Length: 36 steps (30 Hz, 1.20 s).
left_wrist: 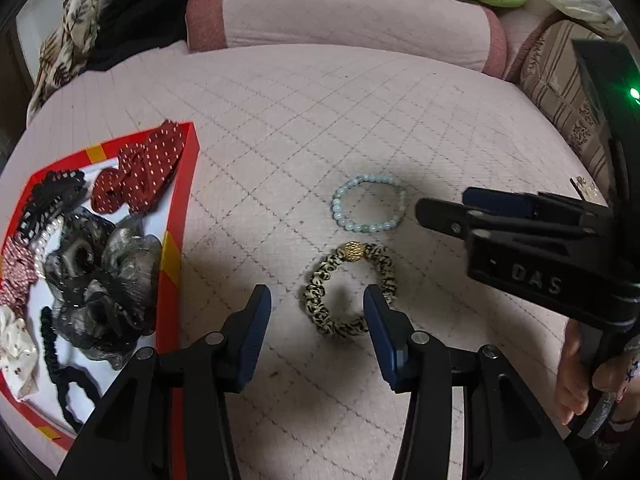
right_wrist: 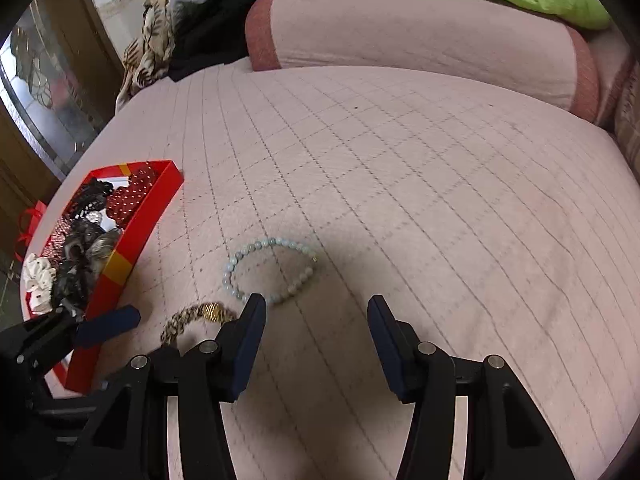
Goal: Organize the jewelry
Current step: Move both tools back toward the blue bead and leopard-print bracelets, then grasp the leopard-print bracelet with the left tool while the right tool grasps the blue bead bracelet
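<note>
Leopard-print bracelet between spread, empty left fingers, bead bracelet just ahead of open right fingers

Both wrist cams look steeply down, close, sharing pale bead bracelet.

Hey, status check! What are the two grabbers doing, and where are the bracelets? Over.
Left gripper open, over leopard-print bracelet. Right gripper open, empty, near pale bead bracelet. Both bracelets on bedspread, outside red box. Nothing blocking.
</note>
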Motion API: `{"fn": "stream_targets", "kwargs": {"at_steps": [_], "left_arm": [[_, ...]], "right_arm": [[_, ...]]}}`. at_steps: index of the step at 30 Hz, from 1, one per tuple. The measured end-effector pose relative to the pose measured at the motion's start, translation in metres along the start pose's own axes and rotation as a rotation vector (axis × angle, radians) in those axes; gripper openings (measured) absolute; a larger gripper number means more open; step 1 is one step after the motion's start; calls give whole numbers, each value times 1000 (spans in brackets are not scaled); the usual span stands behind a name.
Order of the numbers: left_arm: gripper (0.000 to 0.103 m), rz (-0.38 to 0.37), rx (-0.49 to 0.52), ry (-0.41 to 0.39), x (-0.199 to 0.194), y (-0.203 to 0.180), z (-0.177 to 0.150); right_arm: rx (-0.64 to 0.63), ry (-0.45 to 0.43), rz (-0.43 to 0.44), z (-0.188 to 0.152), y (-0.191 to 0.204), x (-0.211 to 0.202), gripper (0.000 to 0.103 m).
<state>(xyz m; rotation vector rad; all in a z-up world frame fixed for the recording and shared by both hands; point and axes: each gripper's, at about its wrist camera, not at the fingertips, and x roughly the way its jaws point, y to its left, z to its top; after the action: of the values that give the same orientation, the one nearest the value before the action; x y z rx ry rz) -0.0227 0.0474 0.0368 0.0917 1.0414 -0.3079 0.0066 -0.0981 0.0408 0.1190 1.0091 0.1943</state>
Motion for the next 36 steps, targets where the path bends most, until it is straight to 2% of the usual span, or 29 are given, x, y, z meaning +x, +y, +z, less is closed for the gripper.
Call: {"fn": "stream_targets", "kwargs": {"at_steps": [5,14,21,24,26,29,30,31,32,36], "left_arm": [[44,-23,-15,25,13,4,-1],[43,-20,-18,-12,20,5,-4],[44,-4,-16,-31,24,3,-4],[44,4,-22,-35,25,1,-5],[44,9,-25,-36,25,-1,-6],[40,26,-23,-31,24,-3,-7],[30,34,-21,-28,23,-5,-6],[15,39,-16,-25,22,-6,-5],[7,35,-9,-19,21,-7,-5],[6,6,-11,-5,17,-7,-2]], "right_arm": [[-31,28,-20,7,7,21,57],[-79,23,-78,8,12,35,57],[-86,14,-84,11,13,40,56],[-90,4,-89,10,16,40,47],[-88,-2,-89,10,17,39,33],[-83,-6,-83,10,19,39,17],[-84,-8,-84,9,20,38,15],[-83,-9,-86,9,21,37,10],[-79,-12,-88,8,22,36,7],[-42,-16,-75,5,17,30,6]]}}
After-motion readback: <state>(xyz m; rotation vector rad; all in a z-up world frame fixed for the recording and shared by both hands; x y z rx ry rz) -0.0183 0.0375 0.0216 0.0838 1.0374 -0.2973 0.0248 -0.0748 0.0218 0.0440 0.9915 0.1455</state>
